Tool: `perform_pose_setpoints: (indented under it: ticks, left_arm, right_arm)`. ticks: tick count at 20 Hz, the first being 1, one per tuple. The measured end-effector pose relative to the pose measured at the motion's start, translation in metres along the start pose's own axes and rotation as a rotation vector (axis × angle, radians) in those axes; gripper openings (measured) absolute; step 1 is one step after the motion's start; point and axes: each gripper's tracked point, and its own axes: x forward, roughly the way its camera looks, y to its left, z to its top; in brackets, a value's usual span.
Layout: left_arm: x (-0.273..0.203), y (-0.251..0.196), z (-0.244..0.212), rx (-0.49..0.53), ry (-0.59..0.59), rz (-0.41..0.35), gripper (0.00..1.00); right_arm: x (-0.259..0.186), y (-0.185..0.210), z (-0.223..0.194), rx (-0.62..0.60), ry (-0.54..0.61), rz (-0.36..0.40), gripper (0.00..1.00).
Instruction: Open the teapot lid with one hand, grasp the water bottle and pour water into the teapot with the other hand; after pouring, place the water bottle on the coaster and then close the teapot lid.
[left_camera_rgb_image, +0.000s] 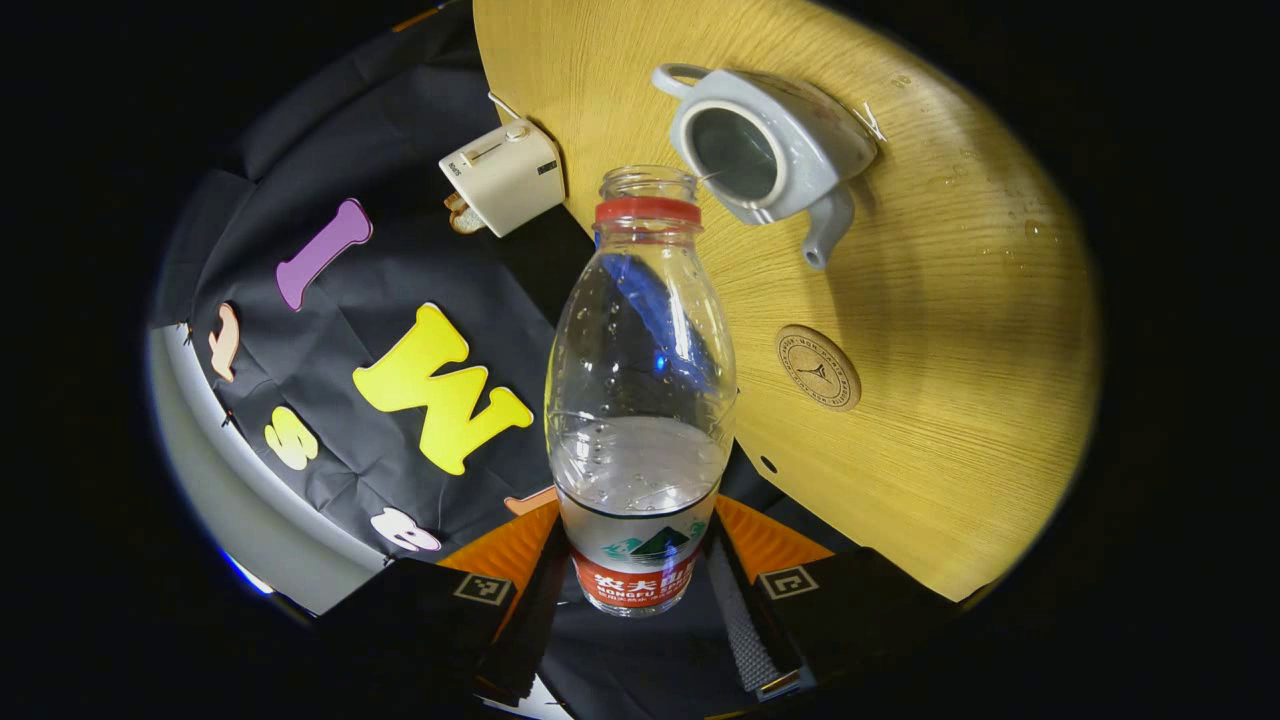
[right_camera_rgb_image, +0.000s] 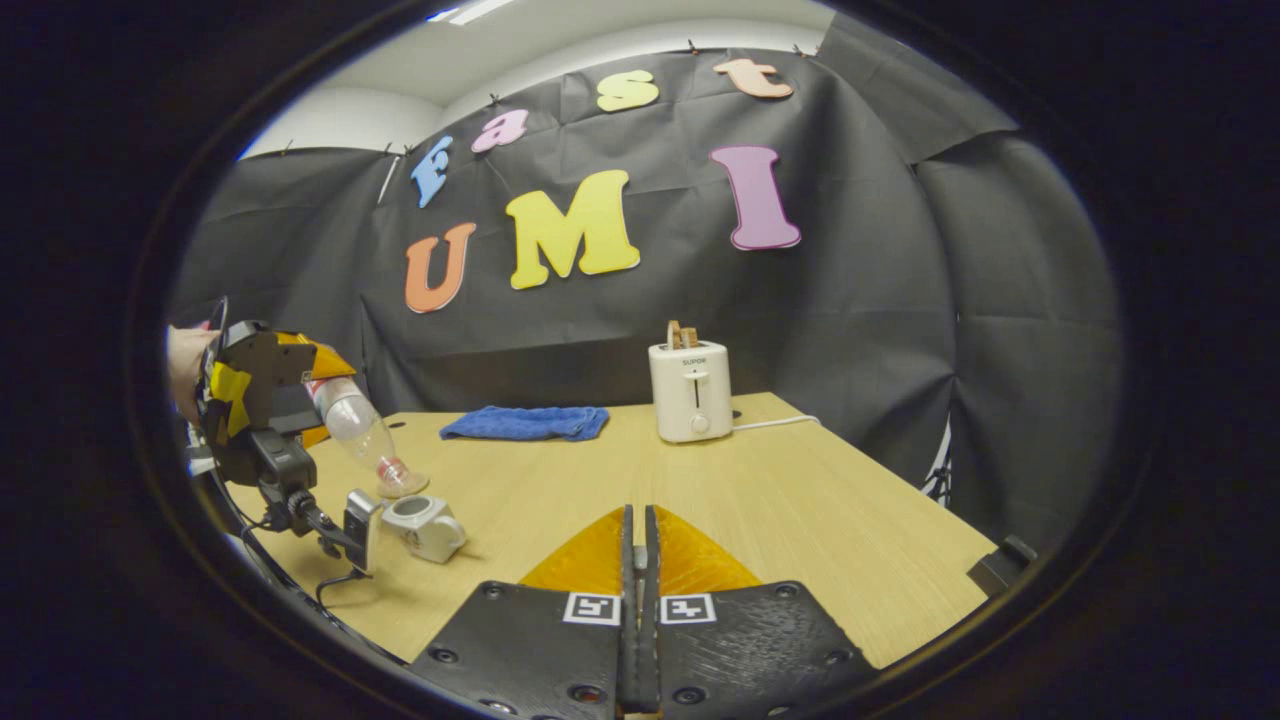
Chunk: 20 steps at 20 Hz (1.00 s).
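My left gripper (left_camera_rgb_image: 640, 600) is shut on the lower body of a clear, uncapped water bottle (left_camera_rgb_image: 640, 400) with a red neck ring. The bottle is tilted, its mouth close to the open top of the white teapot (left_camera_rgb_image: 770, 150), and water lies inside the bottle. A round cork coaster (left_camera_rgb_image: 818, 367) lies on the table near the spout. In the right gripper view, the left gripper (right_camera_rgb_image: 255, 400) holds the bottle (right_camera_rgb_image: 355, 425) mouth-down over the teapot (right_camera_rgb_image: 425, 525) at the table's left. My right gripper (right_camera_rgb_image: 637, 545) is shut above the table, with nothing visible between its fingers.
A white toaster (right_camera_rgb_image: 690, 390) with a cord stands at the back of the wooden table (right_camera_rgb_image: 800, 520), and a blue cloth (right_camera_rgb_image: 525, 422) lies to its left. A hand (right_camera_rgb_image: 185, 370) holds the left gripper. Water drops dot the table (left_camera_rgb_image: 1000, 240) beyond the teapot.
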Motion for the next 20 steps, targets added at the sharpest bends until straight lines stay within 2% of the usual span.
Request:
perform_pose_setpoints:
  ticks: [1,2,7,12,13,15,18,20]
  left_arm:
    - [0.0,0.0,0.001,-0.001,-0.002,0.0,0.78]
    - [0.0,0.001,0.001,-0.001,-0.004,0.002,0.75]
    - [0.003,0.002,-0.001,-0.02,-0.01,0.018,0.75]
    - [0.008,-0.004,-0.01,-0.177,-0.016,0.026,0.74]
    - [0.008,-0.006,-0.011,-0.23,-0.024,0.029,0.74]
    - [0.009,-0.017,-0.019,-0.402,-0.03,0.003,0.74]
    - [0.008,-0.05,-0.019,-0.781,-0.061,-0.115,0.74]
    - [0.002,-0.062,-0.015,-1.031,-0.086,-0.166,0.74]
  right_arm:
    - [-0.001,0.0,-0.001,-0.001,0.0,0.0,0.0]
    - [-0.001,0.0,0.0,-0.001,0.0,0.0,0.0]
    - [-0.002,0.002,0.001,-0.003,-0.001,-0.002,0.0]
    - [-0.004,0.006,0.007,-0.012,-0.012,-0.003,0.0]
    - [-0.005,0.006,0.008,-0.014,-0.016,-0.004,0.0]
    - [-0.006,0.01,0.012,-0.013,-0.023,-0.001,0.0]
    - [-0.007,0.016,0.015,-0.025,-0.027,0.005,0.0]
    - [-0.006,0.022,0.019,-0.042,-0.03,0.009,0.0]
